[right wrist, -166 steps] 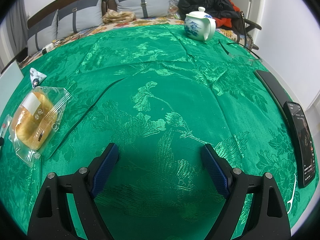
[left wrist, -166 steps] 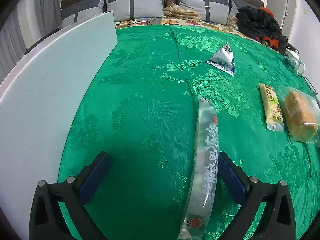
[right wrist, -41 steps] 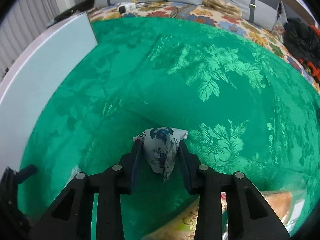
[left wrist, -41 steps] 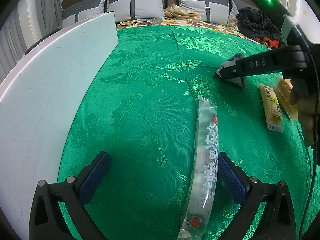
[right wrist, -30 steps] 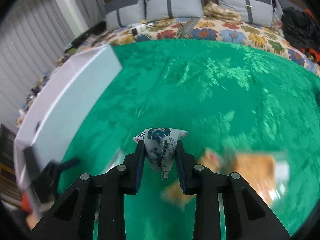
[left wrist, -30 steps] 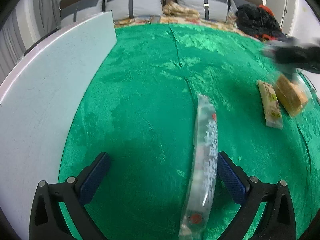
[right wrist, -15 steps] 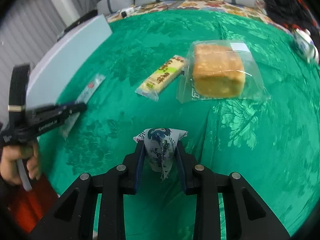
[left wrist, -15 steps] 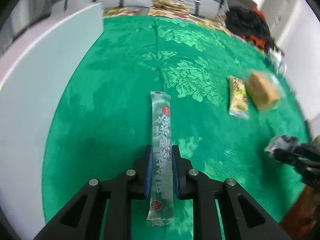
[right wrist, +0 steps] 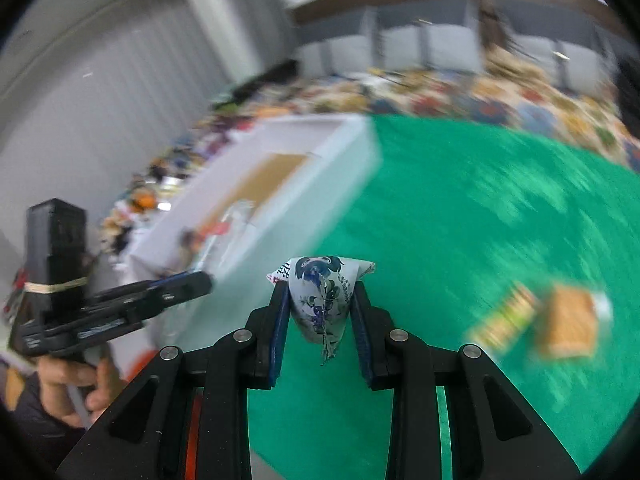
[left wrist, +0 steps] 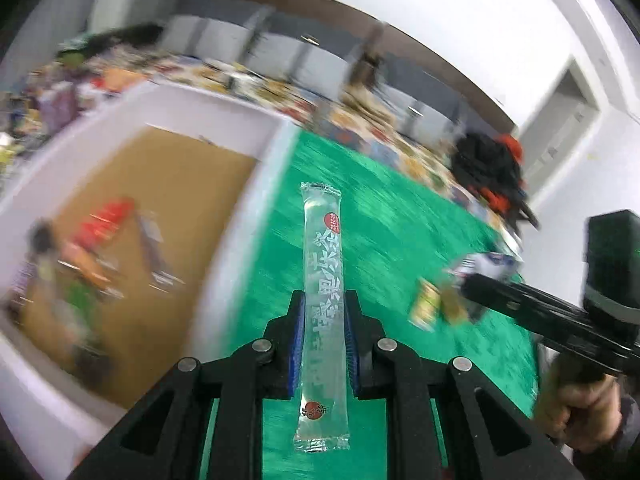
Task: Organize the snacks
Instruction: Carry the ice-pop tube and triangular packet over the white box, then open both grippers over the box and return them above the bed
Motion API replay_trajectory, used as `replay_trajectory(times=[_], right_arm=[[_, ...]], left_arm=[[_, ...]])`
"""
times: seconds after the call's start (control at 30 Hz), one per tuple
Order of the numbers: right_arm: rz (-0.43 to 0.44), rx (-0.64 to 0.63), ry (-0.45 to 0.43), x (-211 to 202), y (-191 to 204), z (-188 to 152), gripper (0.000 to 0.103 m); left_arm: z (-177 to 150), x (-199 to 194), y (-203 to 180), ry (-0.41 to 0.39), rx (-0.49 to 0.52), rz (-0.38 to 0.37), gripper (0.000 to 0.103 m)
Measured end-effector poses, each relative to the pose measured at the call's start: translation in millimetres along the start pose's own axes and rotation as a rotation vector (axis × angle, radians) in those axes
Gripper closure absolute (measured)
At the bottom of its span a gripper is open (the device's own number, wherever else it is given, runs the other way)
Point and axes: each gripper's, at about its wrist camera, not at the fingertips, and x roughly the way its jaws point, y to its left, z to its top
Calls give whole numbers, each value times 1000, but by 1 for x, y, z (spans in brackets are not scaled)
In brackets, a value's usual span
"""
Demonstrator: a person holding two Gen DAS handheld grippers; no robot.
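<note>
The long clear jelly stick [left wrist: 322, 312], a glossy transparent sleeve with white lettering and a red round mark near each end, is clamped at its lower middle by the left tool [left wrist: 322, 344]; its blue-lined pads press both flat sides, and the stick runs straight ahead past the fingertips, lifted clear of the green cloth [left wrist: 384, 240]; the jaws have just been closing, with the stick between them. The right tool [right wrist: 320, 320] grips a small pyramid-shaped packet [right wrist: 320, 300], white crinkled film printed in blue, its pointed tail hanging between the fingers; it too is held above the cloth. The cloth is a shiny green brocade over the table, smeared by motion blur. At the table's left edge stands a white box [left wrist: 224, 108] with thick pale walls and a brown cardboard floor; a few coloured wrappers [left wrist: 100, 228] lie inside, too blurred to tell apart. Further right on the cloth lie a yellow-green bar [right wrist: 508, 320] and, just beside it, what seems to be a golden cake [right wrist: 568, 320] in clear wrap, both soft with blur. Both tools tilt downward; in the right view a hand [right wrist: 76, 384] curls round the left tool's black handle, low at the left, and in the left view the other hand [left wrist: 580, 408] grips the right tool's handle, low at the right.
</note>
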Motion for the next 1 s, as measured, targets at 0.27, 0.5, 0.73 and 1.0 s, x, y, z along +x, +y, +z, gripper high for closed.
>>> replay_trajectory(times=[0.27,0.5,0.73,1.0], right_arm=[[173,-102,42,79,108,48,61],[169,-13,8,75,109,62,39],[-54,-94,-167,4,61,68,28],[-410,-51,-24,-23,-72,-56,28]], left_arm=[[21,-20,115,-8,-90,326,65],[12,-44,136,-103,-103,407,12],[18,-53,69,-163,-2,293,11],[-36,-12,-63,-49,198,27,1]])
